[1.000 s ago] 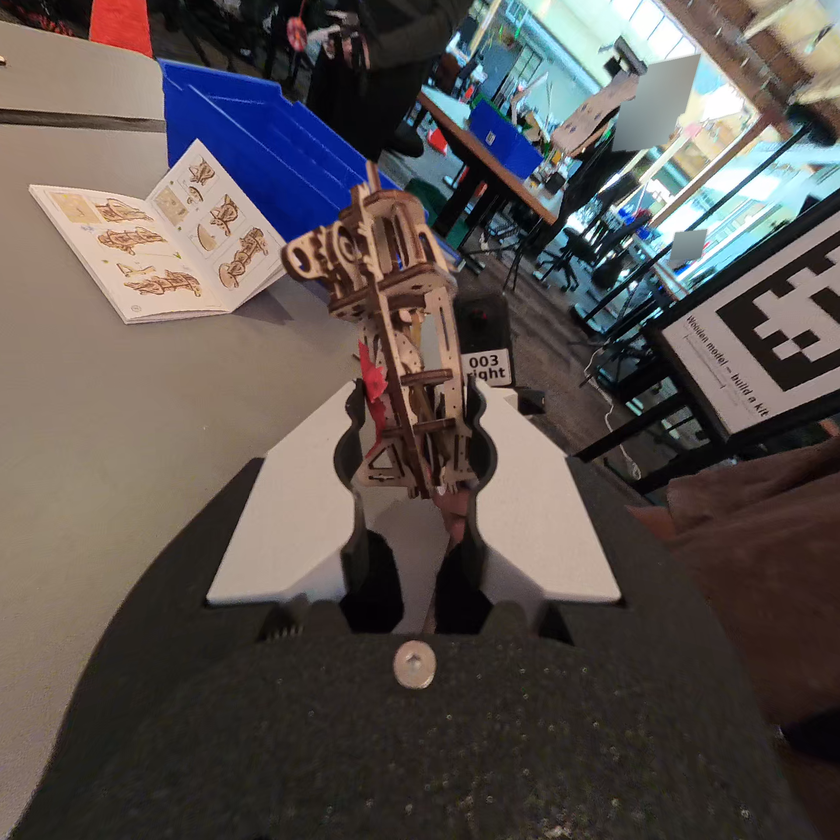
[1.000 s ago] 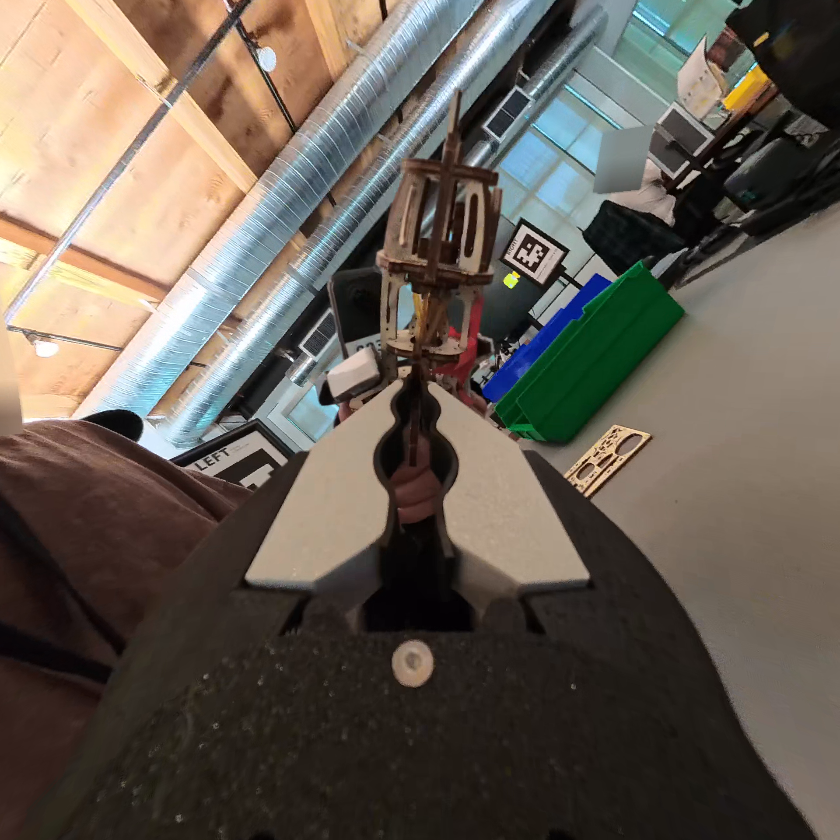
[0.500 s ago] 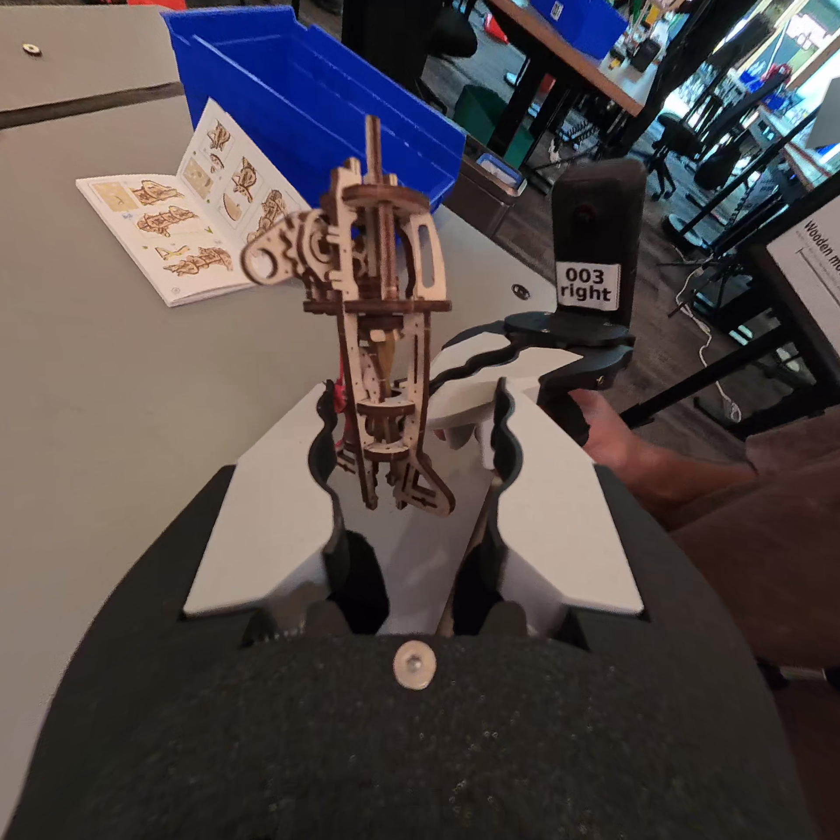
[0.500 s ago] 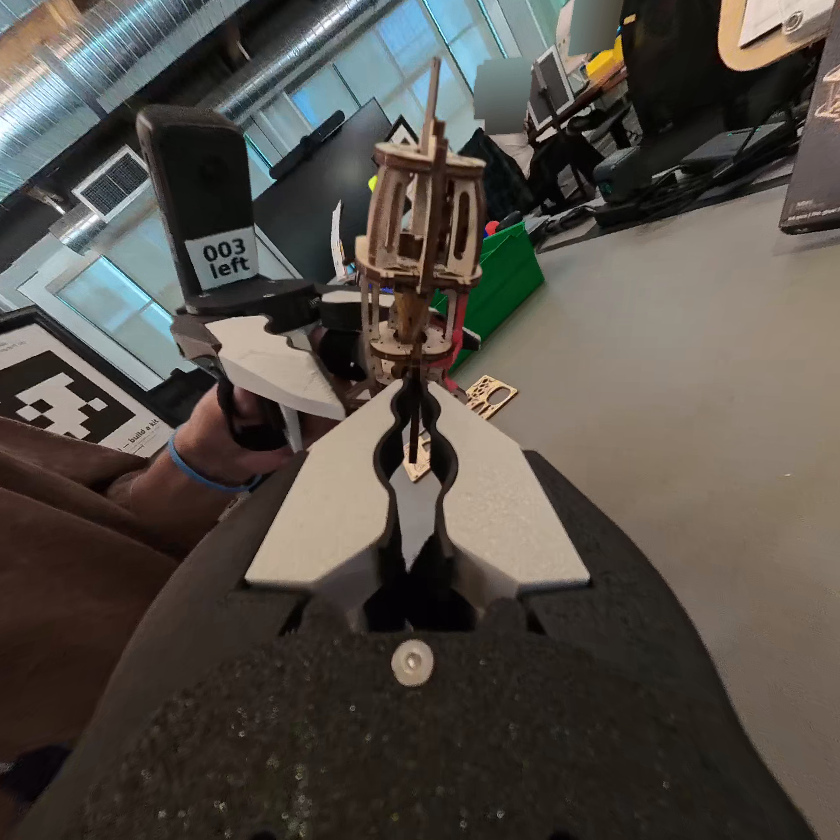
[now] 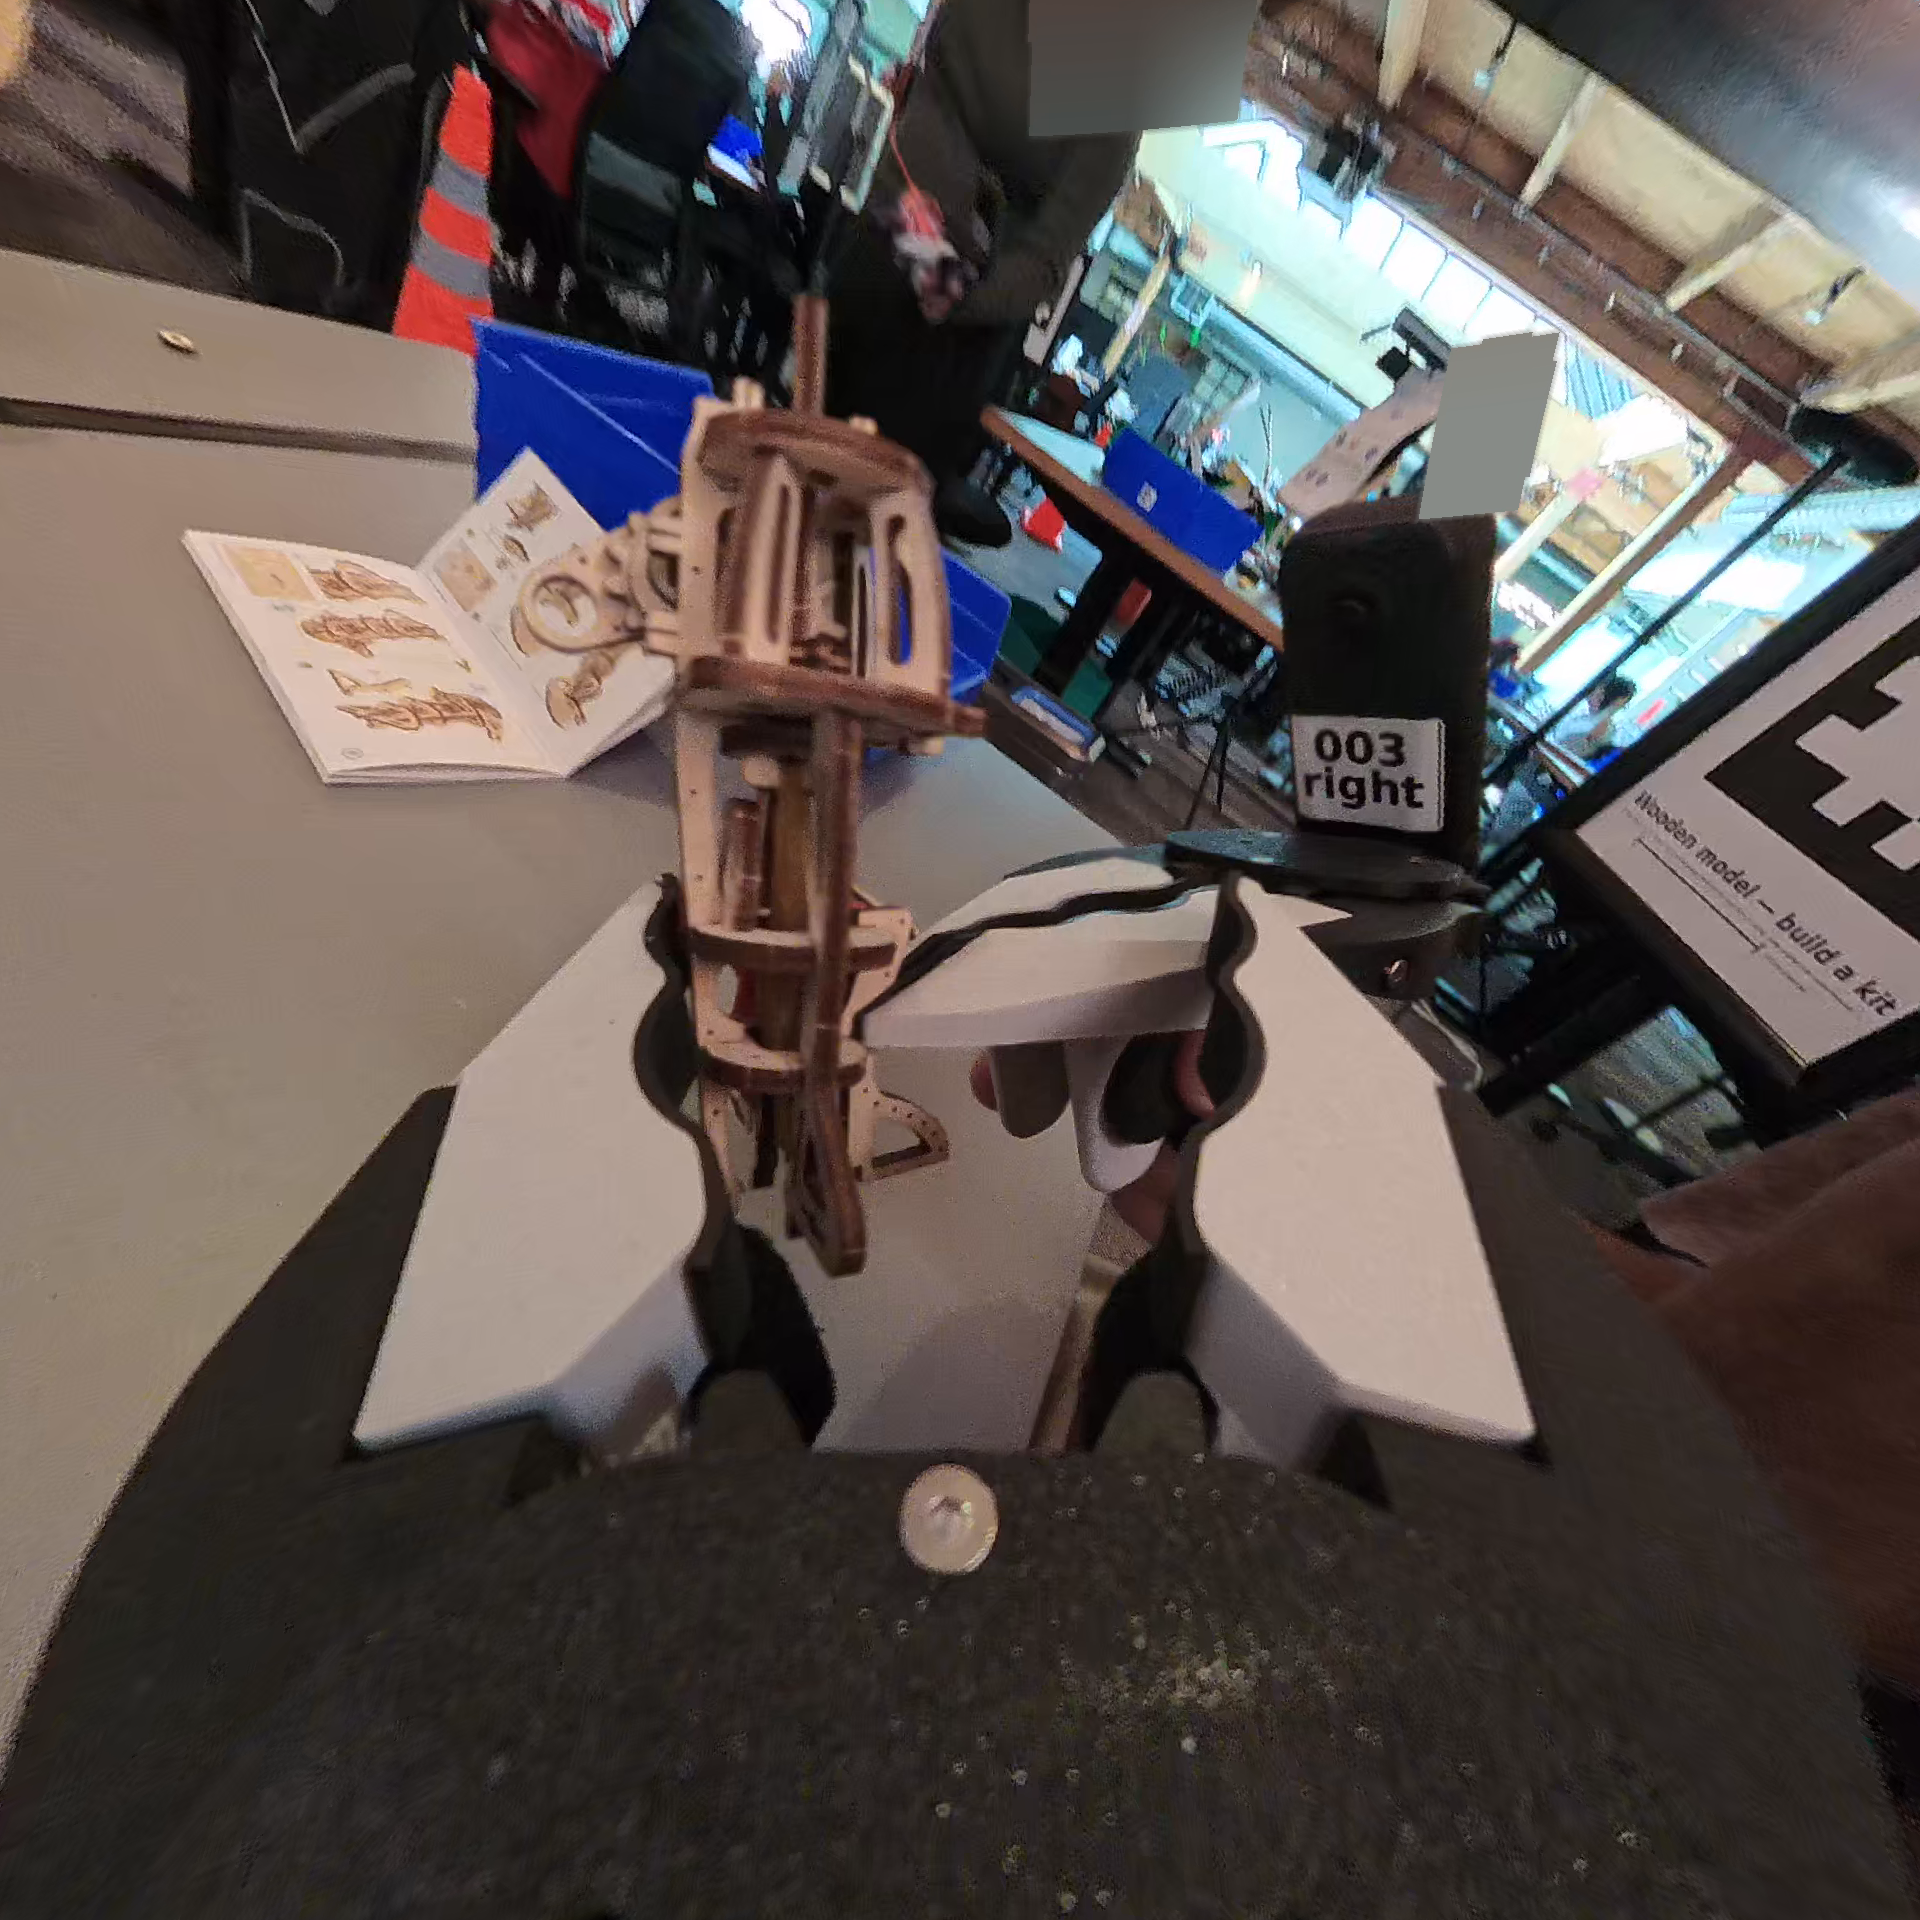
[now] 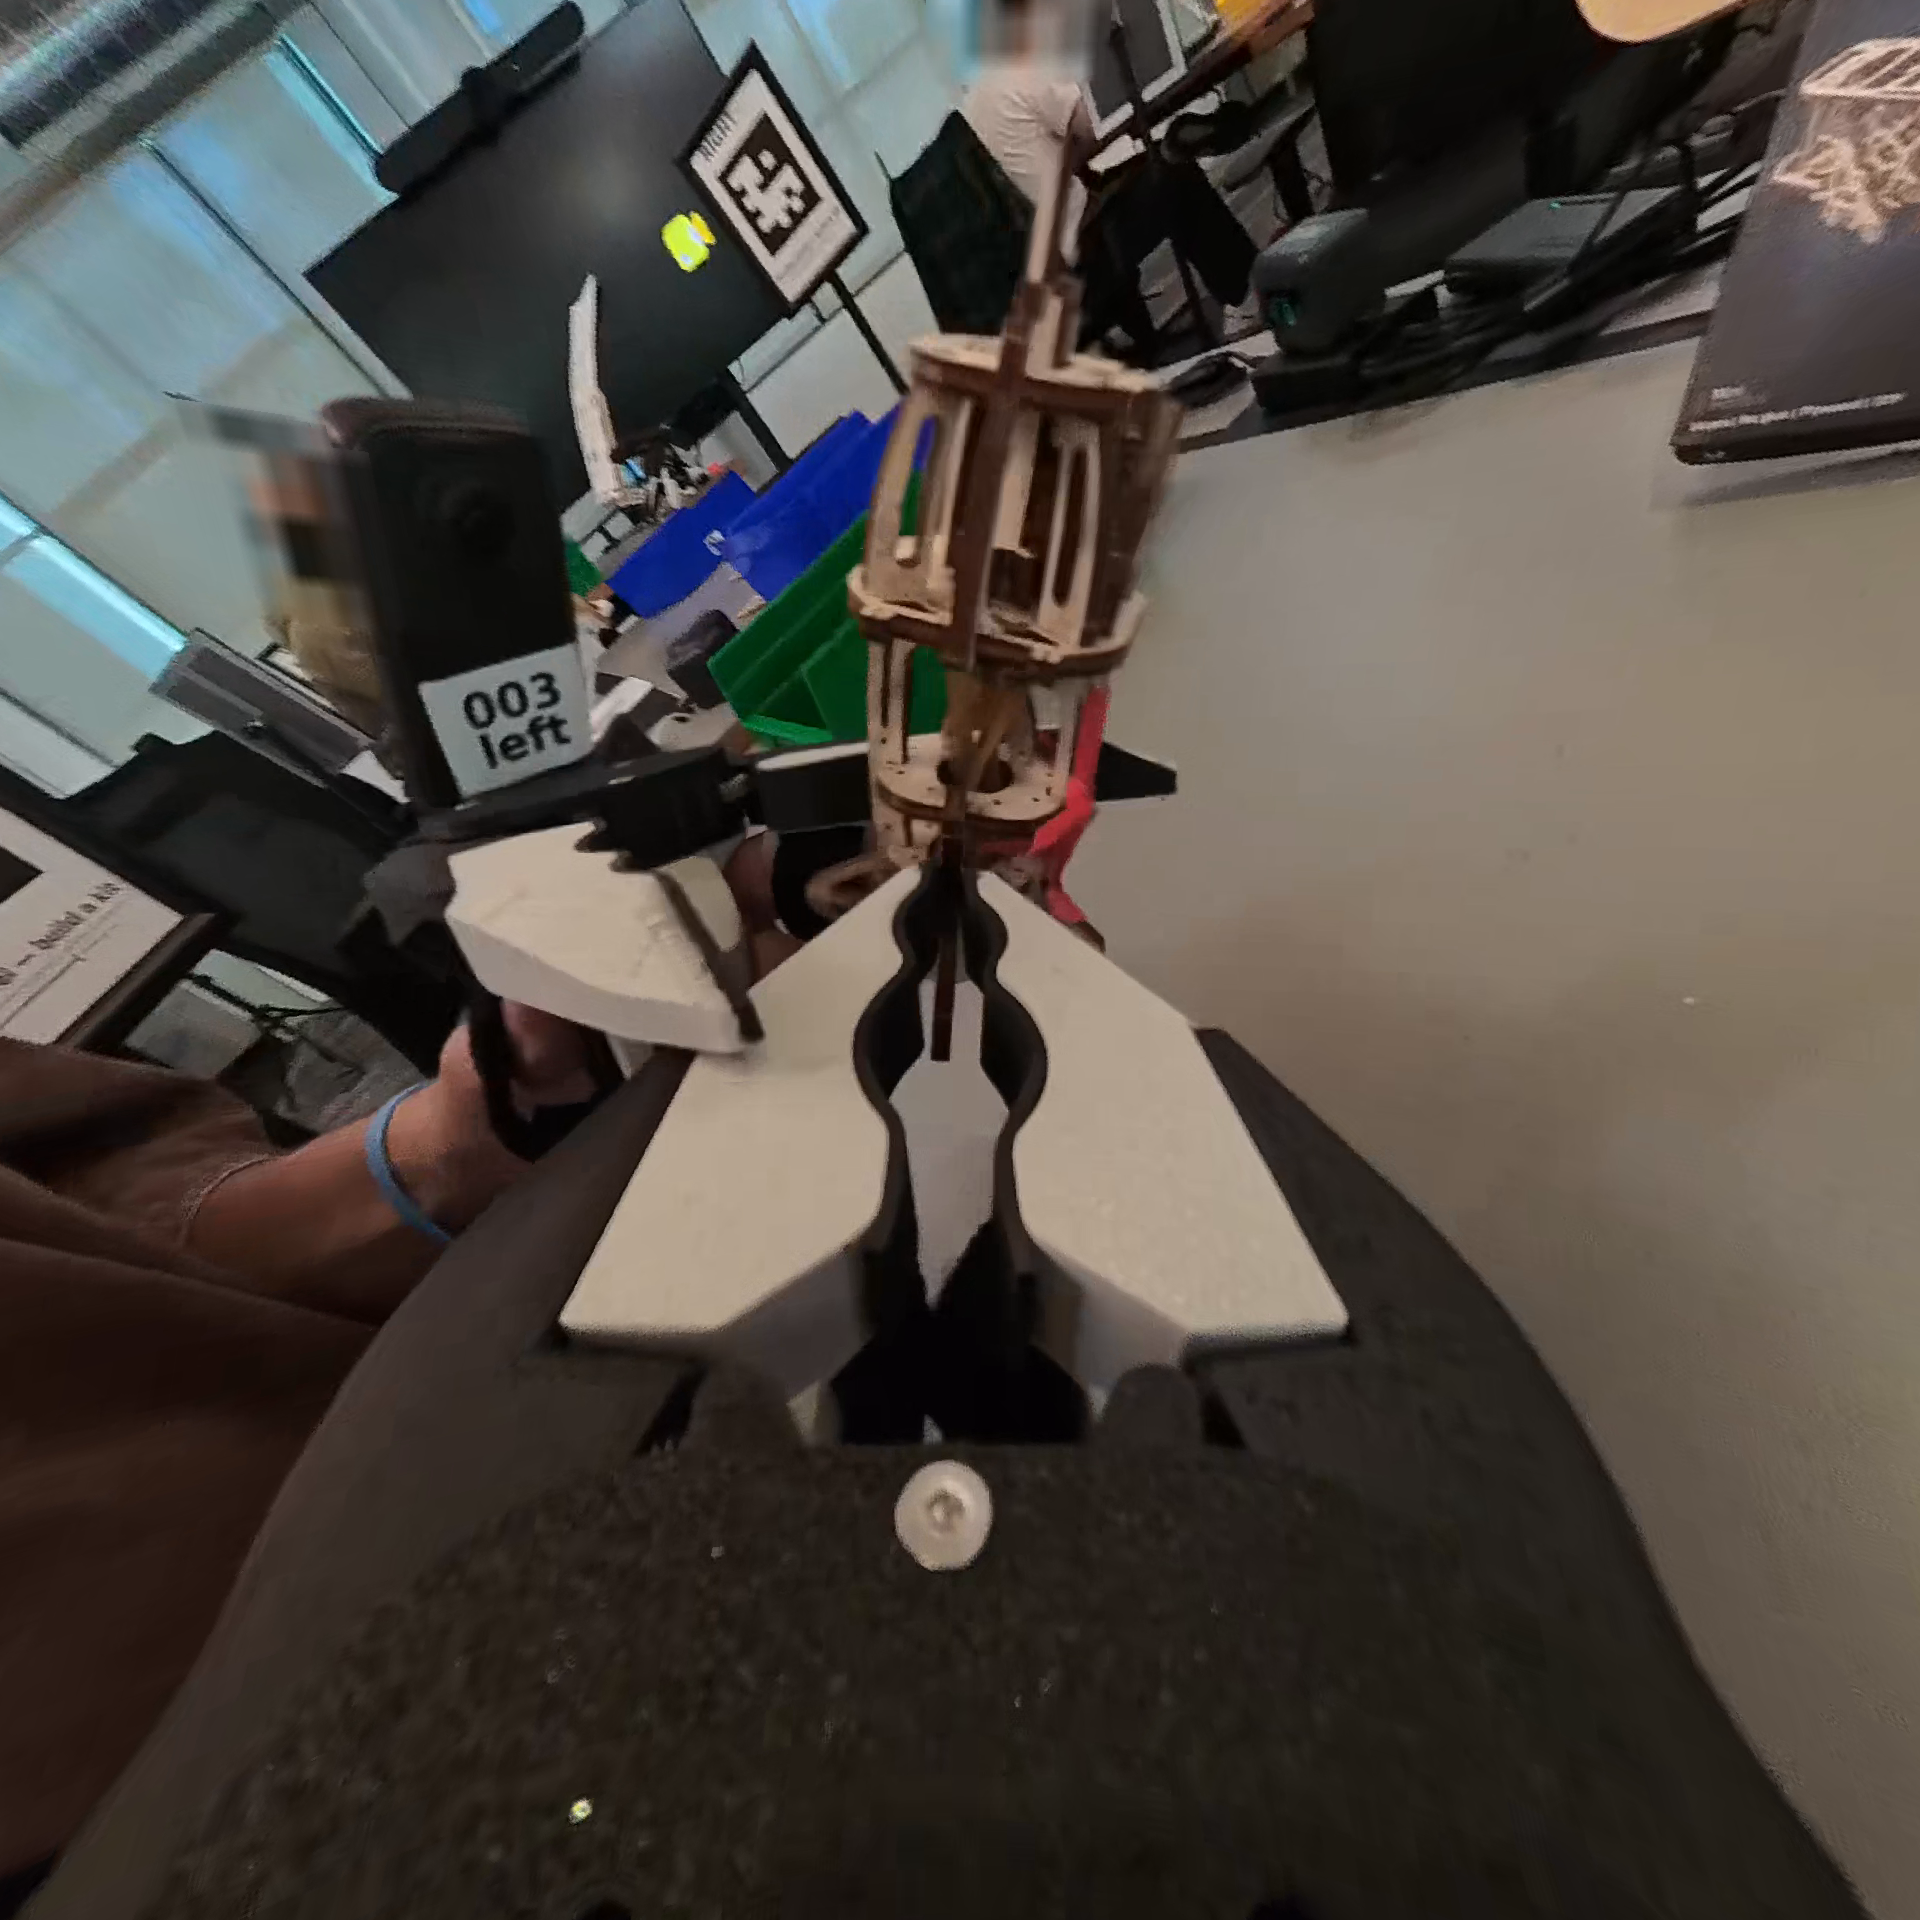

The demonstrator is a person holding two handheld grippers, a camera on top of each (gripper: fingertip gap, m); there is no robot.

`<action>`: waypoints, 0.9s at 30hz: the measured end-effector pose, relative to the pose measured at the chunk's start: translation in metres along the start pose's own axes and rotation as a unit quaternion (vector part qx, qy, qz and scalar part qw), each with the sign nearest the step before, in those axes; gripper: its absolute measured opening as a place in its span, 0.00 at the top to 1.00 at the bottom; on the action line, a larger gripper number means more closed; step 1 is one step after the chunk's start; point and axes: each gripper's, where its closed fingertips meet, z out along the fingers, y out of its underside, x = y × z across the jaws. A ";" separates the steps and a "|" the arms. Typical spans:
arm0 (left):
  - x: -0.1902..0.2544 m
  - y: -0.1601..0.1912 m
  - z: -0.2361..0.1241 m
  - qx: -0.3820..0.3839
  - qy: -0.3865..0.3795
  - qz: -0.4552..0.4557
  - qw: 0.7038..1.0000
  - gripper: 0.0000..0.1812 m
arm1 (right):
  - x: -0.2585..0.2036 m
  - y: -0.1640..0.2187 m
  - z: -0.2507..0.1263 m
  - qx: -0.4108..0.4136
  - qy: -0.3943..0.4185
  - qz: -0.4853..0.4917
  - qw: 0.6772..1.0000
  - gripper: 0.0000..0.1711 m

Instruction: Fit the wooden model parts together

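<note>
Wooden, laser-cut and half built, the model [image 5: 800, 790] stands upright in the air between our two tools, a cage-like drum at its top with a thin mast rising out of it and a red piece low on its far side. In the right wrist view the right tool [image 6: 943, 935] has its fingers drawn together on a thin dark slat that hangs from the model's base, so the whole weight rides on that one narrow piece. In the left wrist view the left tool [image 5: 935, 997] has its fingers spread wide; the model's lower frame lies against the inner edge of the left-hand finger [image 5: 582, 1122] while the other finger stands clear of it, so we judge it is not gripping.

We judge the step in hand to be a handover or a bracing of the model before the next part goes in. To do it well, we should bring the left tool's fingers in on the sturdy ringed section of the lower frame, not on the fins at the foot, and squeeze gently, since thin ply snaps across its slots. We keep the right tool's pinch steady and in line with the slat until the left grip is firm.

Beyond the model, an open instruction booklet [image 5: 416, 634] lies on the grey table [image 5: 208, 935], with a blue bin [image 5: 582, 436] behind it; a green bin [image 6: 800, 655] sits across the table.
</note>
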 end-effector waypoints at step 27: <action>-0.038 0.058 -0.017 0.105 0.032 -0.196 0.974 0.19 | 0.034 0.082 0.034 -0.288 0.118 0.090 0.946 0.98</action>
